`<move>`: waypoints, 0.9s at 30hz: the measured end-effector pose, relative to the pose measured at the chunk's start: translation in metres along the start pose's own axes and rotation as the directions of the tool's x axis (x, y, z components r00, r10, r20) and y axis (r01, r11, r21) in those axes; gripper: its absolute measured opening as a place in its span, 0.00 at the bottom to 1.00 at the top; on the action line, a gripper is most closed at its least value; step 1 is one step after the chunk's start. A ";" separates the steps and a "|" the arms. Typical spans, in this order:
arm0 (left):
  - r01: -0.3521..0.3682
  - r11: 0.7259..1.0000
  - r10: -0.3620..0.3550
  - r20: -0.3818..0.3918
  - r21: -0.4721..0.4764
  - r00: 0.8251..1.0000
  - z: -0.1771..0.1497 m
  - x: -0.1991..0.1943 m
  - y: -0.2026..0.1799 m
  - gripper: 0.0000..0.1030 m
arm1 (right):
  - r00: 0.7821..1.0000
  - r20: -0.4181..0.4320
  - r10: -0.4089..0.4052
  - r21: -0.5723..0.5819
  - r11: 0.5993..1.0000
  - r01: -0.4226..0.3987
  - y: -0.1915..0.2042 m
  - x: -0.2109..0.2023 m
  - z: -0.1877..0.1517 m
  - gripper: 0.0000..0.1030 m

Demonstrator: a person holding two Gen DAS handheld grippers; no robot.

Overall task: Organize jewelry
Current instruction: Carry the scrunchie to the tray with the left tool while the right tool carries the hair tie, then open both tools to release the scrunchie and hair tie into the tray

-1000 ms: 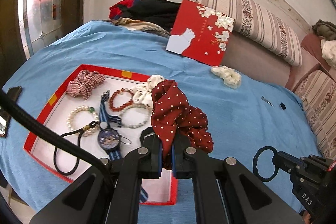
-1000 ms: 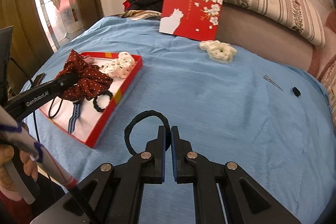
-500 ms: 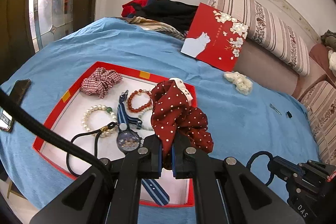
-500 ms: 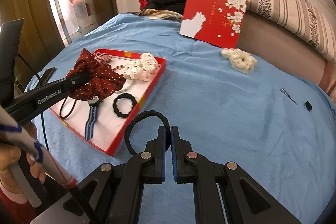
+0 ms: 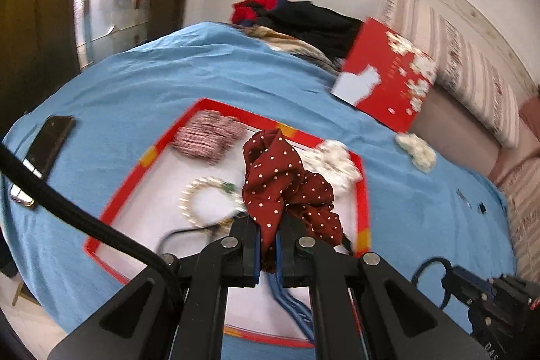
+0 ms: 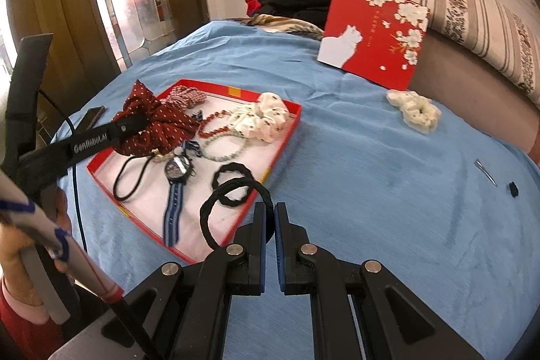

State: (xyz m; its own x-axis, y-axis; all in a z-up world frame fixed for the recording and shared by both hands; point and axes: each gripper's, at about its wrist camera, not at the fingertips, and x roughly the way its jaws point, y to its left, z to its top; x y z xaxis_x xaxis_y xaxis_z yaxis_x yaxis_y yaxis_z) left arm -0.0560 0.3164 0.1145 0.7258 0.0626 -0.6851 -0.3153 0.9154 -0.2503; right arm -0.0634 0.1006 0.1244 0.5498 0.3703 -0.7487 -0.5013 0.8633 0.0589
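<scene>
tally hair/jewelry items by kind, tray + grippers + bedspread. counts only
Scrunchies: 4 (dotted red, plaid, white floral, cream)
Black hair ties: 3 (held, wavy, thin loop)
Bead bracelets: 3 (red, pale green, pearl)
Watch: 1
Total: 11

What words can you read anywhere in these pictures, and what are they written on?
"GenRobot.AI": white letters on the black left gripper, seen from the right wrist.
"DAS": partly cut off, on the black right gripper, seen from the left wrist.
Small gold writing on the red cat-and-blossom box lid: too small to read.
</scene>
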 end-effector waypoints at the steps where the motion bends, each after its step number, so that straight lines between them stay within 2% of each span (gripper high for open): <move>1: -0.009 1.000 0.009 0.002 -0.029 1.000 0.004 0.001 0.011 0.06 | 1.000 0.001 0.004 -0.003 1.000 -0.004 0.003 0.001 0.001 0.06; 6: -0.045 0.985 0.045 -0.004 -0.164 0.999 0.017 0.006 0.059 0.05 | 0.999 0.000 0.038 -0.032 0.999 -0.038 0.023 0.010 0.008 0.06; 13: -0.076 0.964 0.061 -0.067 -0.257 0.996 0.018 0.027 0.094 0.06 | 0.991 -0.036 0.131 -0.049 0.990 -0.133 0.055 0.034 0.016 0.06; 16: -0.074 0.963 0.054 -0.082 -0.258 0.995 0.019 0.035 0.095 0.05 | 0.982 -0.062 0.180 -0.055 0.981 -0.184 0.071 0.046 0.016 0.06; 21: -0.079 0.966 0.053 -0.110 -0.246 0.992 0.020 0.052 0.091 0.06 | 0.969 -0.116 0.217 -0.076 0.971 -0.226 0.098 0.073 0.010 0.06; 27: -0.082 0.957 0.048 -0.126 -0.277 0.991 0.022 0.061 0.095 0.06 | 0.964 -0.164 0.210 -0.092 0.969 -0.227 0.114 0.099 0.001 0.06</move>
State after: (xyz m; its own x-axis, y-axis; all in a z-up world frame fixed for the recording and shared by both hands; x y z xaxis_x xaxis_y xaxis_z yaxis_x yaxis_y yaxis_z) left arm -0.0283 0.4160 0.0634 0.6267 0.0561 -0.7773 -0.5307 0.7612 -0.3729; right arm -0.0651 0.2358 0.0578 0.3150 0.4823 -0.8174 -0.6726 0.7211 0.1662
